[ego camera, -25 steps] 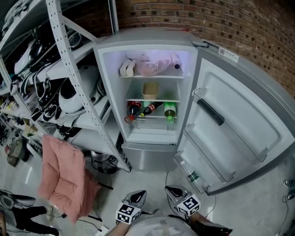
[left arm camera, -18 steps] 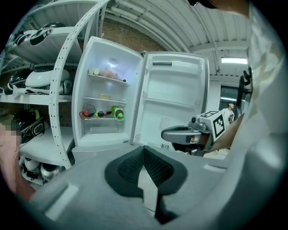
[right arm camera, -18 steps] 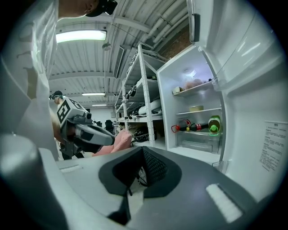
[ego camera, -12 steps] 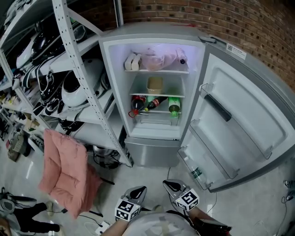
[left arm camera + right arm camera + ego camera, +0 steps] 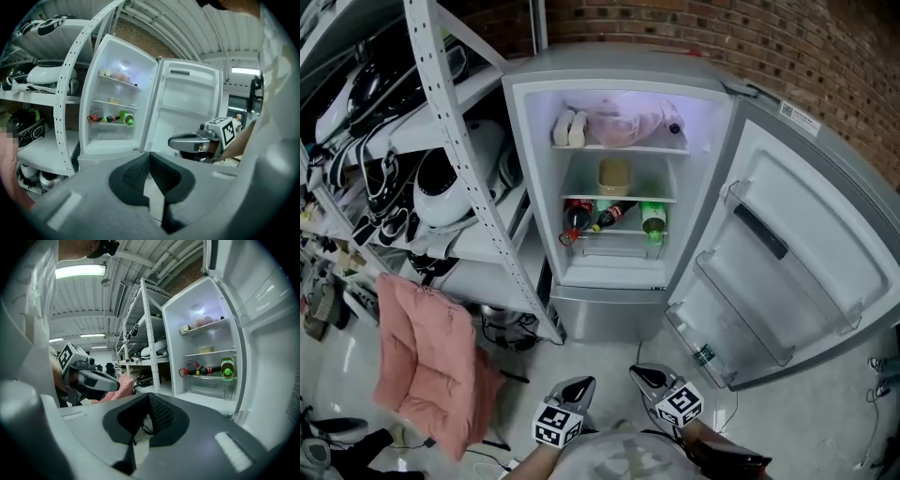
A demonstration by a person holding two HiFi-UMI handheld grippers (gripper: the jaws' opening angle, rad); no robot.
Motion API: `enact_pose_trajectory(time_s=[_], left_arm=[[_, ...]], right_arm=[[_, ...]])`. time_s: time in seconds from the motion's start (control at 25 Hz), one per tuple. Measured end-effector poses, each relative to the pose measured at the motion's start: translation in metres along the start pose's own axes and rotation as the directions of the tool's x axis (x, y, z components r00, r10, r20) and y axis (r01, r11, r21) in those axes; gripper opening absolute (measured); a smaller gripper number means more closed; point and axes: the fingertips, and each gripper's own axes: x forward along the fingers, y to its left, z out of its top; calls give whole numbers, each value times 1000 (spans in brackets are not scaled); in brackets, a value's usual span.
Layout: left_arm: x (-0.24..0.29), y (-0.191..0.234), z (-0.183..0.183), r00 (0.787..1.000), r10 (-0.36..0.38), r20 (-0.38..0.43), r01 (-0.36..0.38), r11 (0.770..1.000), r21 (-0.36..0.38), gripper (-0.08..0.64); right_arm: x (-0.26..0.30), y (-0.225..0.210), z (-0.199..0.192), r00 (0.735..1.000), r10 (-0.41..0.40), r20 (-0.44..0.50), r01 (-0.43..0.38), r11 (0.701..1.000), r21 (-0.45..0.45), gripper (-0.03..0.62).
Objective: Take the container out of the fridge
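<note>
The left gripper [image 5: 150, 155] and right gripper [image 5: 149, 398] both have jaws pressed together on nothing, well short of the open fridge [image 5: 619, 70]. The tan container [image 5: 614, 175] sits on the fridge's middle shelf, above the bottles [image 5: 609, 217]. It looks rigid, light and likely smooth, so it is best pinched across opposite side walls.

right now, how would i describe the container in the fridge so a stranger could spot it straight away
Find the open grey fridge against the brick wall and look at its middle shelf. The container sits there alone, a squat pale yellow tub. The shelf above holds a pink bag and the one below holds bottles lying down, so it is the only box-like thing inside.
</note>
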Motion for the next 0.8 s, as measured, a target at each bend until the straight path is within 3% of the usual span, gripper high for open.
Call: enact_pose_trajectory(time_s=[0.8], left_arm=[[9, 125, 39, 997, -75, 7, 74, 997, 34, 2]], right_arm=[[102, -24, 38, 993, -115, -1, 115, 993, -7, 6]])
